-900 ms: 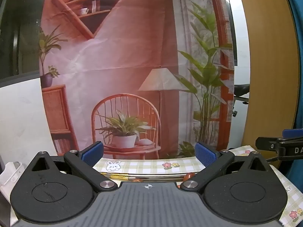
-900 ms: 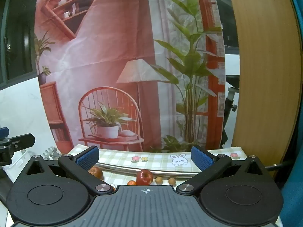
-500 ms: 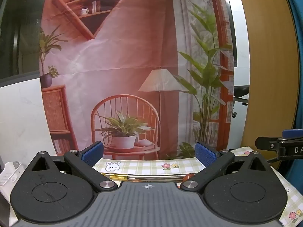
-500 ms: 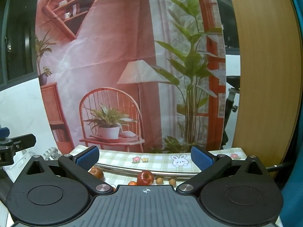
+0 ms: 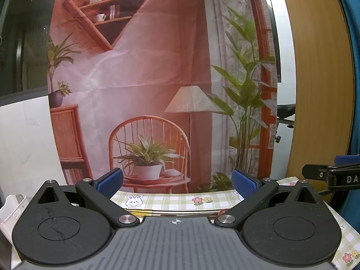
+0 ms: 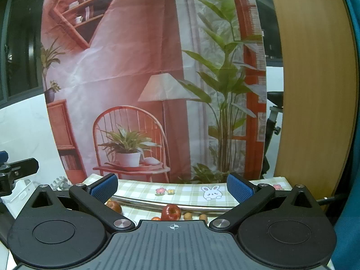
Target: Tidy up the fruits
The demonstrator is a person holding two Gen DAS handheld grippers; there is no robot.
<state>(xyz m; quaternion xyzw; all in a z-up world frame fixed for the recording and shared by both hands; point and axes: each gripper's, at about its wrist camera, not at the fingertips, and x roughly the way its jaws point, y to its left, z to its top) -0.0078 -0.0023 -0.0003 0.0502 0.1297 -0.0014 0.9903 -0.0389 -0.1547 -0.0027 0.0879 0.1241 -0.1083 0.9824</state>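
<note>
Both grippers up off the table, pointing slightly down at the far edge.

Left gripper (image 5: 176,183): jaws wide open, nothing between the blue pads (image 5: 109,181). Right gripper (image 6: 172,185): same, jaws fully open, empty.

Table has a green/white check tablecloth (image 6: 186,192) w/ bunny + flower prints. Metal tray rim (image 6: 144,202) runs across it near the far edge; the tray interior is mostly hidden by the gripper bodies.

Fruit, right wrist view: red apple (image 6: 171,212) at centre just inside the rim, upright, stem dimple visible. 2nd red apple (image 6: 114,206) to its left, partly behind the left jaw. Two small brown round fruits (image 6: 187,215) just right of the centre apple, type unclear. Sliver of orange fruit (image 6: 155,218) at the gripper body edge, mostly hidden.

Left wrist view: only a bit of red fruit (image 5: 222,212) shows by the right jaw link; rest blocked.

White perforated basket (image 5: 12,209) at the table's left edge. Printed room backdrop (image 5: 146,78) hangs behind the far edge.
</note>
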